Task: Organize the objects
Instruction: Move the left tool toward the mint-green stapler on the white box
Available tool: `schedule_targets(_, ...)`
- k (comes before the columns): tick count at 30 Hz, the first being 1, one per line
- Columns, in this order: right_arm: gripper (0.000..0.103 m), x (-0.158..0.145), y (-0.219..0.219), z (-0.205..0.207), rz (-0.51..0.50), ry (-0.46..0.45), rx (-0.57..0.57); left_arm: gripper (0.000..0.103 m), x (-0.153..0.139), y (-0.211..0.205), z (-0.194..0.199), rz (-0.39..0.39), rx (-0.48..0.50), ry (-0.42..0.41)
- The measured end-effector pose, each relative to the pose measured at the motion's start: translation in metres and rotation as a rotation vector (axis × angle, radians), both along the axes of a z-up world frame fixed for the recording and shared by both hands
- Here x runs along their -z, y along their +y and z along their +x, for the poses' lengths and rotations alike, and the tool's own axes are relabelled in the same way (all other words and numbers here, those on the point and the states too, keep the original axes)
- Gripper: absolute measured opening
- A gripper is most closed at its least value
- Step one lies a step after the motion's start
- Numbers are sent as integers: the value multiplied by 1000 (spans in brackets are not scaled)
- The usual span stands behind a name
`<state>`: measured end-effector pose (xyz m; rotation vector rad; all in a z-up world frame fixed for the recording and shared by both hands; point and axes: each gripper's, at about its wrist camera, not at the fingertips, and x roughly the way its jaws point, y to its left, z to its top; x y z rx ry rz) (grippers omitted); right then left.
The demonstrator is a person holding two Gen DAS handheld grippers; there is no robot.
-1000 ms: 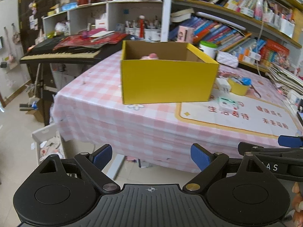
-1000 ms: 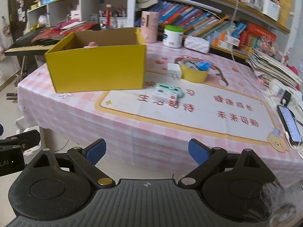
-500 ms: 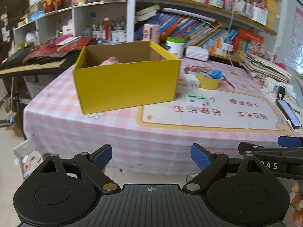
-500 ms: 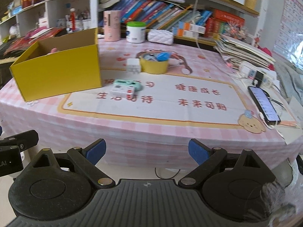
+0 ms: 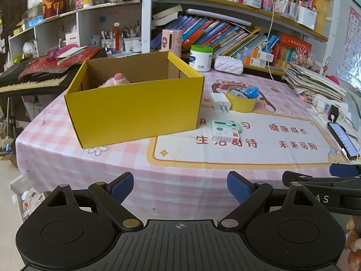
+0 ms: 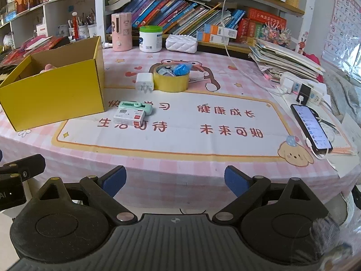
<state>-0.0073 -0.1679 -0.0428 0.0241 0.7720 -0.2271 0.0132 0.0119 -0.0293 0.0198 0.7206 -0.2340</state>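
An open yellow cardboard box [image 5: 135,110] stands on the pink checked table, with a pink soft thing [image 5: 116,80] inside; it also shows in the right wrist view [image 6: 56,90]. Beside it lie a mint green gadget [image 6: 135,107], a small white carton [image 6: 128,117], a white charger plug [image 6: 144,82] and a yellow tape roll [image 6: 171,80] holding small items. My left gripper [image 5: 180,186] is open and empty, off the table's front edge. My right gripper [image 6: 174,180] is open and empty, also before the front edge.
A phone [image 6: 311,128] on a cable lies at the right edge by a power strip [image 6: 302,89]. A paper stack [image 6: 286,58], white jar [image 6: 150,39], pink dispenser [image 6: 121,31] and white pouch [image 6: 181,43] line the back. Bookshelves stand behind; a keyboard [image 5: 29,79] stands left.
Both views have swung to the right and drawn a little closer to the table. Both grippers stay open and empty.
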Motion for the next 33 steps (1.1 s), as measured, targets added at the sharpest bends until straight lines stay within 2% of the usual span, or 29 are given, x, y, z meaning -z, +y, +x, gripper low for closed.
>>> schedule_targets(21,94,0,-63,93,4,24,-77,92,2,-67,74,19,-48,14)
schedule_targets(33,94,1,-90,129,8,21,-124,92,0,-104,98,52,-102,15)
